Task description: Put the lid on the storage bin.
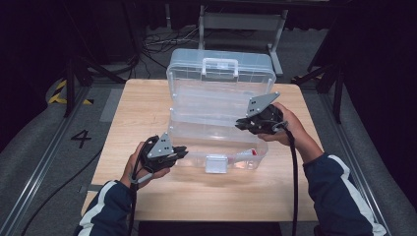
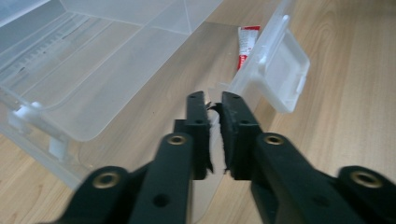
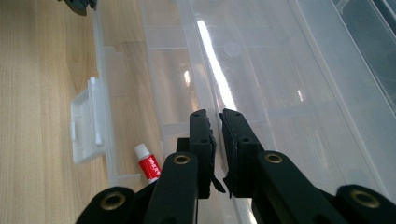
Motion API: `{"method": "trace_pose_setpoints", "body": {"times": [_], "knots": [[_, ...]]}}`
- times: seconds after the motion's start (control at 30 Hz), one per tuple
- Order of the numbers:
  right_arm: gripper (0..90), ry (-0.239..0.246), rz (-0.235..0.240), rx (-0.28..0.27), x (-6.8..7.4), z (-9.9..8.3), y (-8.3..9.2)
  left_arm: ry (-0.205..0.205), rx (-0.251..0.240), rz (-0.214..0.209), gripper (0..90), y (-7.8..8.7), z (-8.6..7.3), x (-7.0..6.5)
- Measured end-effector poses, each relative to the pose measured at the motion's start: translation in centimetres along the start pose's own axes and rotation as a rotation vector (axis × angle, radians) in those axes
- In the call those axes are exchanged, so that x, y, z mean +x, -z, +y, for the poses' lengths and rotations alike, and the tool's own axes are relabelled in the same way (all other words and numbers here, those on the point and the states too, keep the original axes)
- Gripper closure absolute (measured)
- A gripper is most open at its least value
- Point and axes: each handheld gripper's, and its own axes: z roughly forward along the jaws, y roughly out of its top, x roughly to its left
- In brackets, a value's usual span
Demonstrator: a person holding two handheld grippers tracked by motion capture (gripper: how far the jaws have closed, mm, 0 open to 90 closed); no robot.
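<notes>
I have a clear plastic box standing open in the middle of the desk, lid tipped back, with a small red-and-white tube lying inside near the front wall and the front latch flopped down toward me. My left gripper sits at the box's front left corner, and its fingers are pinched almost together on the thin clear rim there. My right gripper is over the right side, fingers closed nearly tight as well; I think they are nipping the edge of the inner tray, though through all that see-through plastic I can't be sure they truly bite it.

This box looks light and hollow, so it should slide or lift at the slightest tug. The walls are thin and springy, smooth and slick, so a pinch on a bare wall may slip off. The best holds are the stiffer rim, the corners, or the moulded handle on the lid. The hinge and latch look like the weak spots, so I go gently.
</notes>
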Motion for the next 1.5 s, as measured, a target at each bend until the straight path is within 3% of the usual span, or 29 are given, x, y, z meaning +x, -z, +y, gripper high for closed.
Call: {"method": "trace_pose_setpoints", "body": {"times": [0.1, 0.3, 0.37, 0.53, 0.7, 0.77, 0.8, 0.83, 1.03, 1.17, 1.23, 1.5], "knots": [[83.4, 0.0, 0.002, -0.001, 0.0, 0.0, 0.0, 0.019, -0.004, 0.017, 89.5, 0.9, -0.4, 0.3], [83.1, -0.003, -0.002, -0.005, 0.0, 0.0, 0.0, 0.066, -0.018, 0.081, 90.0, 2.6, -1.3, 1.7], [83.0, -0.006, -0.001, -0.007, 0.0, -0.1, 0.0, 0.072, -0.015, 0.093, 90.0, 2.8, -1.5, 1.9], [83.0, -0.007, -0.007, -0.015, 0.0, -0.2, 0.0, 0.142, -0.037, 0.135, 90.0, 3.0, -2.2, 3.9], [82.9, -0.016, -0.008, -0.018, 0.1, -0.2, 0.0, 0.164, -0.045, 0.166, 90.0, 3.0, -2.2, 5.2], [83.0, -0.019, -0.007, -0.018, 0.1, -0.2, 0.0, 0.183, -0.068, 0.182, 90.0, 3.2, -1.7, 6.5], [83.0, -0.019, -0.007, -0.018, 0.1, -0.2, 0.0, 0.183, -0.068, 0.182, 90.0, 3.2, -1.7, 6.5], [83.0, -0.018, -0.007, -0.017, 0.2, -0.2, 0.0, 0.193, -0.101, 0.179, 90.0, 3.3, -1.1, 7.3], [83.0, -0.005, -0.015, -0.012, 0.2, -0.2, 0.0, 0.181, -0.141, 0.207, 90.0, 3.2, 1.2, 9.0], [82.9, -0.006, -0.017, -0.017, 0.2, -0.2, 0.0, 0.196, -0.169, 0.203, 90.0, 3.1, 2.7, 10.5], [82.9, -0.007, -0.021, -0.016, 0.3, -0.2, 0.0, 0.217, -0.208, 0.176, 90.0, 2.9, 3.0, 11.1], [82.6, -0.005, -0.03, -0.023, 0.4, -0.3, 0.0, 0.233, -0.2, 0.171, 90.0, 1.1, 4.7, 12.2]]}}
